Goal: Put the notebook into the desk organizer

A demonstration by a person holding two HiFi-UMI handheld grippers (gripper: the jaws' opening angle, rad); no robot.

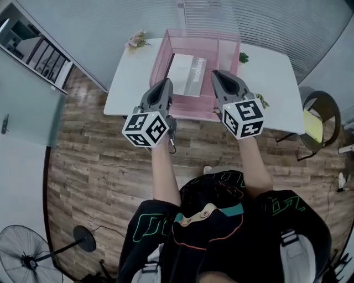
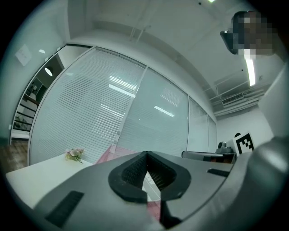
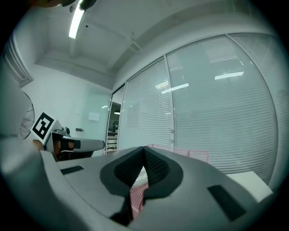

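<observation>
A white and grey notebook (image 1: pixel 187 74) lies flat inside the pink mesh desk organizer (image 1: pixel 159 59) on the white table (image 1: pixel 128 83). My left gripper (image 1: pixel 166 83) hovers over the organizer's front left part, shut with nothing between its jaws. My right gripper (image 1: pixel 216 74) hovers over the front right part, just right of the notebook, also shut and empty. In the left gripper view the shut left gripper (image 2: pixel 146 155) points level over the pink organizer (image 2: pixel 108 155). In the right gripper view the shut right gripper (image 3: pixel 144 150) has the pink mesh (image 3: pixel 185 153) beyond it.
A small flower sprig (image 1: pixel 137 40) lies at the table's far left corner, green sprigs (image 1: pixel 243 57) at the right. A white wire rack (image 1: pixel 207 16) stands behind the organizer. A chair with a yellow seat (image 1: pixel 313 124) is at the right, a floor fan (image 1: pixel 22 254) at the lower left.
</observation>
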